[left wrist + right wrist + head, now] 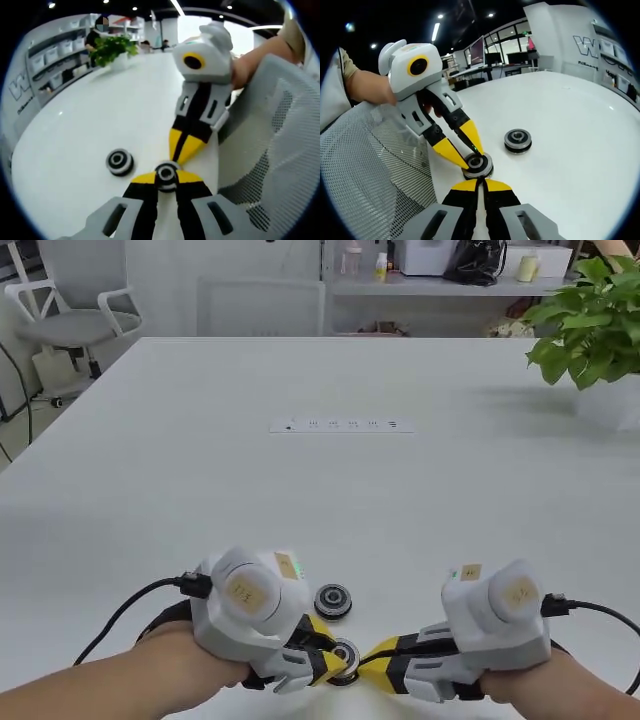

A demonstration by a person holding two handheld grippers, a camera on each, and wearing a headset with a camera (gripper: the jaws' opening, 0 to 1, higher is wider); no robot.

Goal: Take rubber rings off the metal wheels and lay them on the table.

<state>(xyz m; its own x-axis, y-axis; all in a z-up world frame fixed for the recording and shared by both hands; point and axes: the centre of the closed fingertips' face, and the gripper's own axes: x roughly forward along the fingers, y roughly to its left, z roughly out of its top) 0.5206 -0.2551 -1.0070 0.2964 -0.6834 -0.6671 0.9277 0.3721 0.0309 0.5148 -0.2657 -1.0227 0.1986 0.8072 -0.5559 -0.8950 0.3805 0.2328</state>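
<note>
A small metal wheel [345, 651] with a dark rubber ring lies at the near table edge, between my two grippers. My left gripper [167, 178] is shut on this wheel [166, 174], one yellow tip on each side. My right gripper [480, 184] comes from the opposite side, its jaws shut together. Its tips touch the wheel's rim [478, 165]; I cannot tell if they pinch the ring. A second ringed wheel [333, 600] lies flat and free just beyond, also seen as wheel [120, 161] and wheel [518, 139].
The white table [320, 490] has a flush power strip [340, 425] in its middle. A potted plant [590, 325] stands at the far right. An office chair [75, 325] is beyond the far left corner. A mesh chair back [270, 150] sits close behind the grippers.
</note>
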